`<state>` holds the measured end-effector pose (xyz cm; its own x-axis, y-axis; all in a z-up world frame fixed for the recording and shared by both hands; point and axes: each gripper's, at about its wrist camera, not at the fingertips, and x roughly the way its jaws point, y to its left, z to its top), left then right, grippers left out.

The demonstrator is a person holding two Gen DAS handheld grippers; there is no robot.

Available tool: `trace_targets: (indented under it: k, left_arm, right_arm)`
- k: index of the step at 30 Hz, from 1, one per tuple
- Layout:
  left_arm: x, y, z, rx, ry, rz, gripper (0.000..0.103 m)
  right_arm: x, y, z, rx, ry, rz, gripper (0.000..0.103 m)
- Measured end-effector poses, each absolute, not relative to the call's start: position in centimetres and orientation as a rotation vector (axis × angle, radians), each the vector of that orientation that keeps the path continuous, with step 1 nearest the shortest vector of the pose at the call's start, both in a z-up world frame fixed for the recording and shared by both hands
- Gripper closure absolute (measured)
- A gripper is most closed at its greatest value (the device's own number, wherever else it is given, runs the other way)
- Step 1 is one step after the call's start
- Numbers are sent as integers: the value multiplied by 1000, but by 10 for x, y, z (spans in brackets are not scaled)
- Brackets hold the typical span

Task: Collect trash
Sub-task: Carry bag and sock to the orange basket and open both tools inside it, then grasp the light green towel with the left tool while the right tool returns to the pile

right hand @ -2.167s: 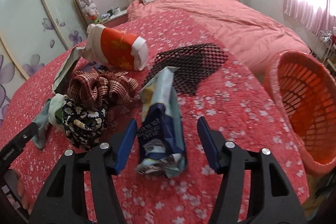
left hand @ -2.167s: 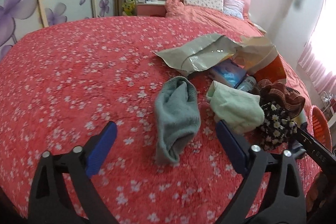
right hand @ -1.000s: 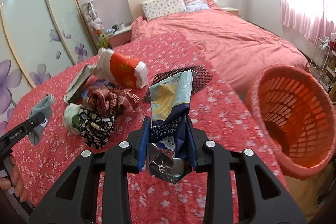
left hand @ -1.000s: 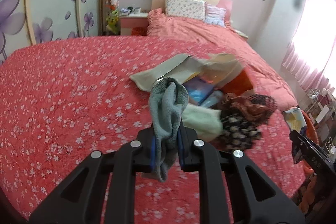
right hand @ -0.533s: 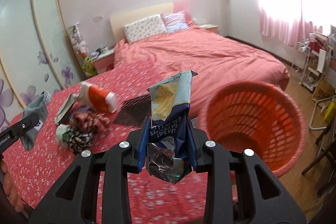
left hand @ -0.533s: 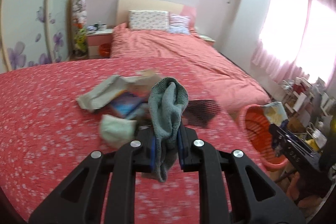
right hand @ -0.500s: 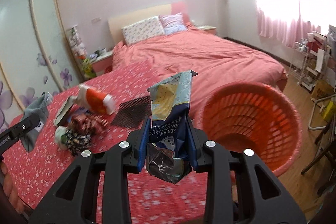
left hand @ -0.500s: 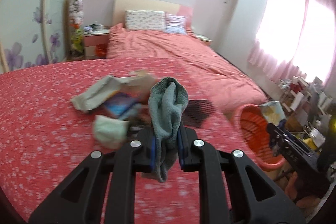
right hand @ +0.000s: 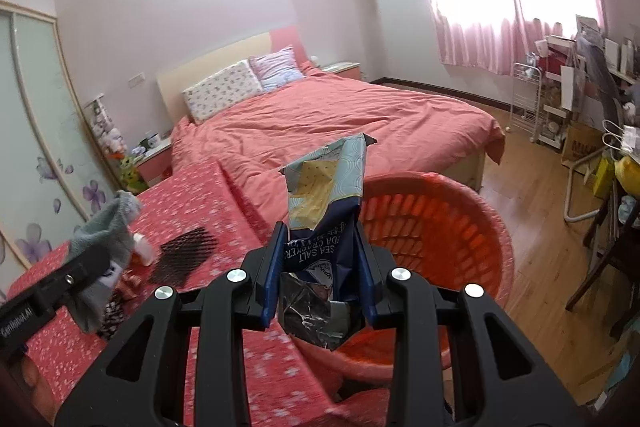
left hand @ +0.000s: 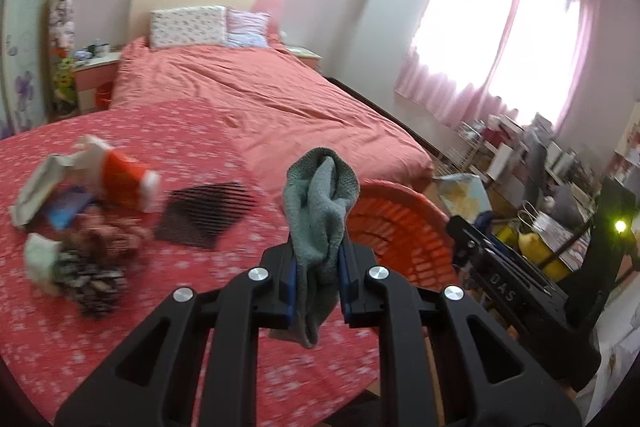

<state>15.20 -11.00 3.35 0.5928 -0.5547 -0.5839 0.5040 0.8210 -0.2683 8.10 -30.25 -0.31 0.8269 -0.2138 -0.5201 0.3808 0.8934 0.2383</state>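
Observation:
My left gripper (left hand: 318, 281) is shut on a grey-green sock (left hand: 318, 203) and holds it in the air over the red flowered cover, just left of the orange basket (left hand: 400, 227). My right gripper (right hand: 320, 277) is shut on a blue and yellow cracker bag (right hand: 326, 203) and holds it up at the near rim of the orange basket (right hand: 440, 223). The sock also shows at the left of the right wrist view (right hand: 106, 231), and the cracker bag at the right of the left wrist view (left hand: 464, 199).
On the cover lie a black mesh piece (left hand: 206, 213), a red and white package (left hand: 124, 179), a grey mailer bag (left hand: 34, 183), a pale green cloth (left hand: 40, 255) and patterned fabric items (left hand: 96, 275). A pink bed (right hand: 340, 131) is behind; shelves and clutter (right hand: 580, 99) stand right.
Both grippers closed on the sock and the cracker bag, lifted them off the cover and swung right toward the orange basket, which is now close in front.

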Motion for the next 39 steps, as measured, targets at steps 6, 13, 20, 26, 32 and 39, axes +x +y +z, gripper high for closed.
trace_targets:
  k: [6, 13, 20, 26, 32, 39]
  left_arm:
    - [165, -161, 13, -50, 746, -701, 86]
    - [179, -207, -13, -14, 794, -754, 86]
    - [196, -244, -44, 31, 872, -768, 86]
    - [204, -253, -62, 49, 915, -723, 57]
    - [209, -242, -67, 63, 921, -679, 48]
    - [205, -214, -58, 77, 894, -617, 41]
  right_arm:
    - [82, -332, -16, 392, 510, -353, 70]
    - [86, -360, -26, 458, 509, -369, 70]
    - [91, -383, -35, 509, 508, -379, 69]
    - [95, -392, -42, 539, 529, -368, 56]
    - [92, -397, -45, 554, 541, -380, 48]
    - [91, -387, -36, 490, 548, -406, 47]
